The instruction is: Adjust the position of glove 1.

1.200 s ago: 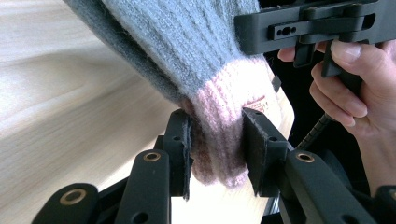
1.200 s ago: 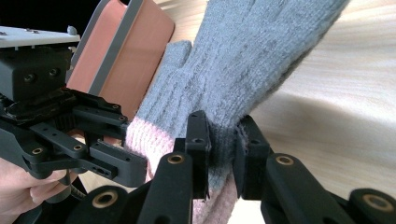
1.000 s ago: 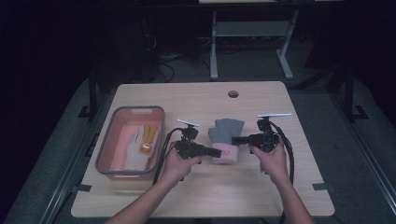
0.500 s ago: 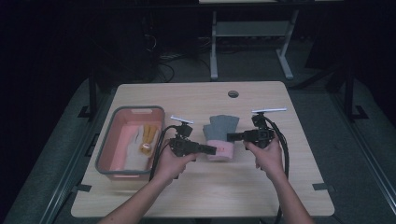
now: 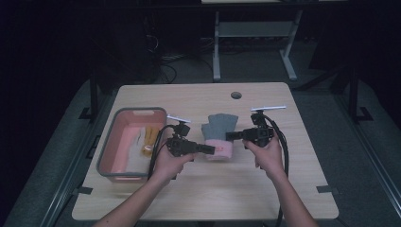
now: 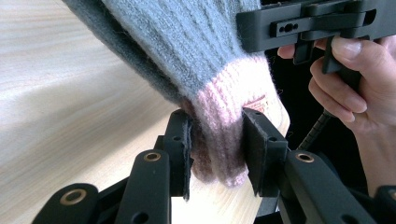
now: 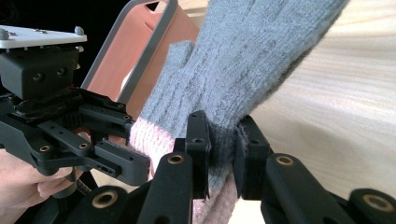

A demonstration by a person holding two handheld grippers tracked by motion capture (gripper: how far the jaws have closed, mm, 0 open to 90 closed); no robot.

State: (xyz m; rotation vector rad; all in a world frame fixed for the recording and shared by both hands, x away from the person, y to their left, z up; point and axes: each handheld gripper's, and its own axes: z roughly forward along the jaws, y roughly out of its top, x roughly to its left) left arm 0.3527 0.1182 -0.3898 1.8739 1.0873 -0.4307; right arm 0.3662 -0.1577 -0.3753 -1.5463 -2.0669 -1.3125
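Two grippers grasp one grey glove (image 5: 219, 135) above the tabletop (image 5: 198, 99): the left gripper (image 5: 211, 149) has its jaws clenched on the pink cuff, the right gripper (image 5: 230, 136) pinches the grey knit beside it. Nearby stands a pink tub (image 5: 109, 147).

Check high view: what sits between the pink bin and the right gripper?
The left gripper and the grey knit glove with its pink cuff lie between the pink bin and the right gripper; both grippers are shut on the glove.
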